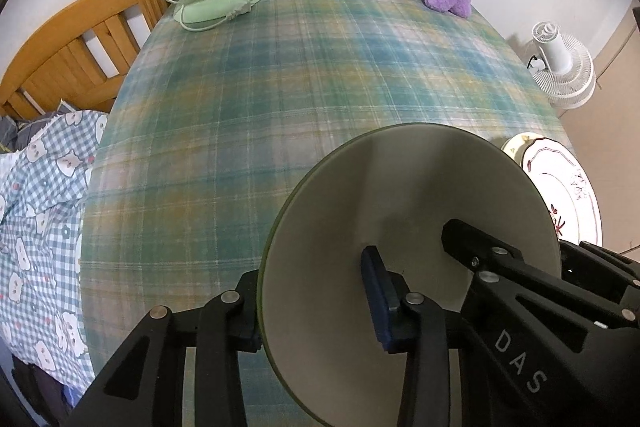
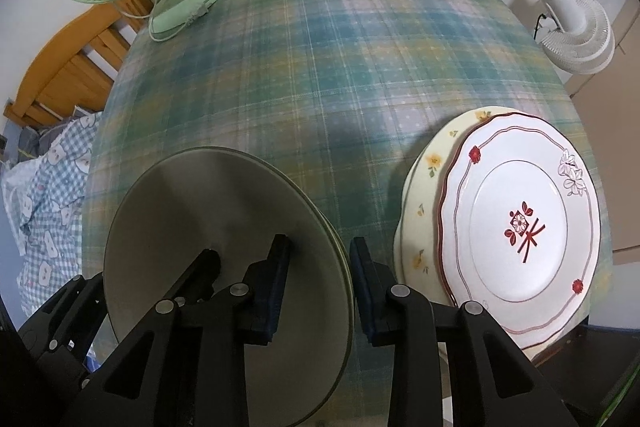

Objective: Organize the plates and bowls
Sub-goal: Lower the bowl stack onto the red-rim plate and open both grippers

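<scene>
We read "DAS" in white on the right gripper (image 1: pixel 452 239), which pinches the grey-green plate's (image 1: pixel 400 195) rim at three o'clock; our left gripper (image 1: pixel 312 303) pinches its nine o'clock rim. Both point steeply down over the plaid tablecloth (image 2: pixel 320 67). At three o'clock of it, a white red-flowered plate (image 2: pixel 520 219) lies on a cream floral plate (image 2: pixel 428 179).

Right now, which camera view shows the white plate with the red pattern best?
The right wrist view: the white plate with the red pattern shows almost whole there, lying on a yellow floral plate. The left wrist view shows only a strip of it, behind the grey plate.
</scene>
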The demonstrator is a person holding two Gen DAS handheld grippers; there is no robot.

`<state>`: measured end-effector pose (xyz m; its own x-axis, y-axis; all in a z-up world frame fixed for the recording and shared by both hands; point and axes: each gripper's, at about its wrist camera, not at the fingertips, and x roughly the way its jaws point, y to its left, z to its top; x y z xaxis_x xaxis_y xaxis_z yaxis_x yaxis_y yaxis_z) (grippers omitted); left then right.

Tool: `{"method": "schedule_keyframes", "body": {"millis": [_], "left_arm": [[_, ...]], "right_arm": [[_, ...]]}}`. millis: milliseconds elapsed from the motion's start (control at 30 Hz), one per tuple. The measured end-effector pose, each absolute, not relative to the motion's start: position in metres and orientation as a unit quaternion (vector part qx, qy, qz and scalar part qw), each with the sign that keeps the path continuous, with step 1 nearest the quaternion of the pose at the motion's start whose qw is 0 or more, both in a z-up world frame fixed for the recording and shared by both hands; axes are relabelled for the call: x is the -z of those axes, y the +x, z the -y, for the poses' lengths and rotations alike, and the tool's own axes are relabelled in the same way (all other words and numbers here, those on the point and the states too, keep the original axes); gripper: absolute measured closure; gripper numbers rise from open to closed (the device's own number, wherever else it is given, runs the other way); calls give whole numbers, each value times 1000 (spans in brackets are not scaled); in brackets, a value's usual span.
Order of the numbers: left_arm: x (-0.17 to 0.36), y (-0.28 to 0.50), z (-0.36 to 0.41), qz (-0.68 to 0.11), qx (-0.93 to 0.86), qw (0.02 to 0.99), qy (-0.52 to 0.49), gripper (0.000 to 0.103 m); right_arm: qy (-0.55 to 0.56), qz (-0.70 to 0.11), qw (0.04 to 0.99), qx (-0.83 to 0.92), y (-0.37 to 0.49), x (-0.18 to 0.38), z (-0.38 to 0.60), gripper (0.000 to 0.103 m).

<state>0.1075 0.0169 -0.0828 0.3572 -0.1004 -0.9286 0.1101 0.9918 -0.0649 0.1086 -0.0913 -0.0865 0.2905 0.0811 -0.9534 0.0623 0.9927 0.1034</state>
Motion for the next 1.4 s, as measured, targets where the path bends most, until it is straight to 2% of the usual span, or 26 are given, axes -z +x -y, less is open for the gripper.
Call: {"method": "schedule_keyframes", "body": {"millis": [700, 1400], "left_arm": [[47, 98, -4, -536, 73, 841, 21, 65], [23, 99, 98, -522, 45, 852, 9, 65]], "right_arm": [[72, -567, 821, 3, 92, 46, 104, 69], [55, -552, 832, -22, 101, 20, 207, 69]]}}
